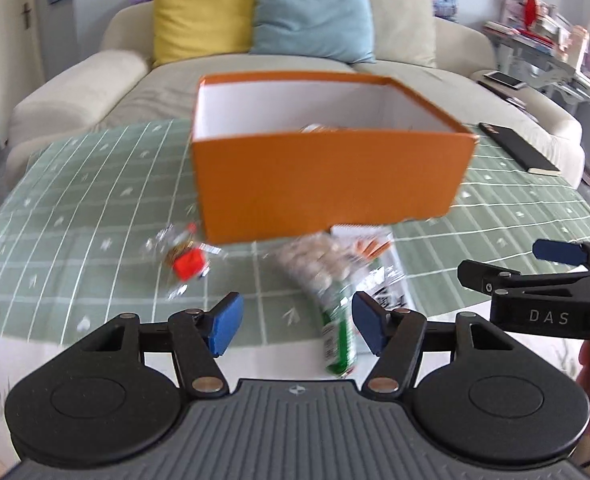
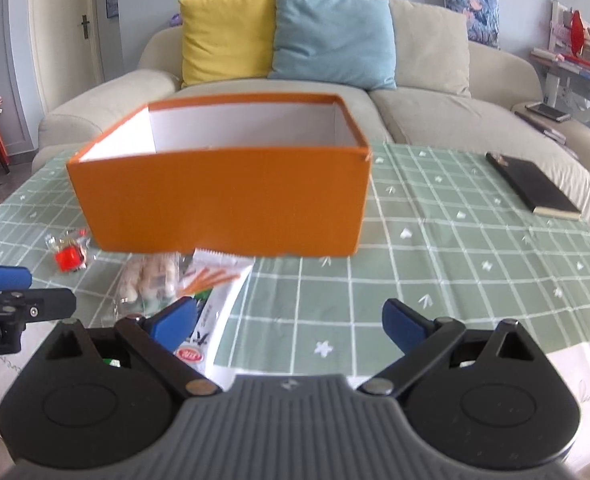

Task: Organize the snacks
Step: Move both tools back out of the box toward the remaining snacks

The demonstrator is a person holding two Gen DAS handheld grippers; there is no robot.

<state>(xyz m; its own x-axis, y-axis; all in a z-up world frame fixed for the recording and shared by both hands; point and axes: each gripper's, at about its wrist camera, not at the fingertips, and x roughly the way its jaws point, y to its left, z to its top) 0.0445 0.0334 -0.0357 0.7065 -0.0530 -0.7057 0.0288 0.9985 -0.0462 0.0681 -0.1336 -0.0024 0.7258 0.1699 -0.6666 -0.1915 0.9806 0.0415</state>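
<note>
Between the blue pads of the left hand-held gripper point(image 1: 293, 322), which stand well apart and grip nothing, lies the green end of a clear bag of pale round snacks point(image 1: 319, 276); the bag is close to the right pad, but neither pad presses on it. Beside it on the right, the right hand-held gripper point(image 2: 289, 326) is also spread wide and empty, with only checked cloth between its pads and its left pad over the edge of a white packet with orange sticks printed on it point(image 2: 211, 280). Moving out from these, that white packet lies partly under or against the pale-snack bag, both just in front of the near wall of the orange box point(image 1: 327, 176). Left of them, a little apart, sits a small clear wrapper with a red piece inside point(image 1: 189, 264). All three rest on the desk point(image 2: 455, 248), so by my reading the sorting is mostly ahead: three snacks remain outside. Something shows just over the near rim inside the box in the left view, so at least one item may already be in, though it is too blurred to name. Counted: one box, three loose snacks, two grippers, and one black notebook point(image 2: 535, 188) far right that seems no part of the job.
</note>
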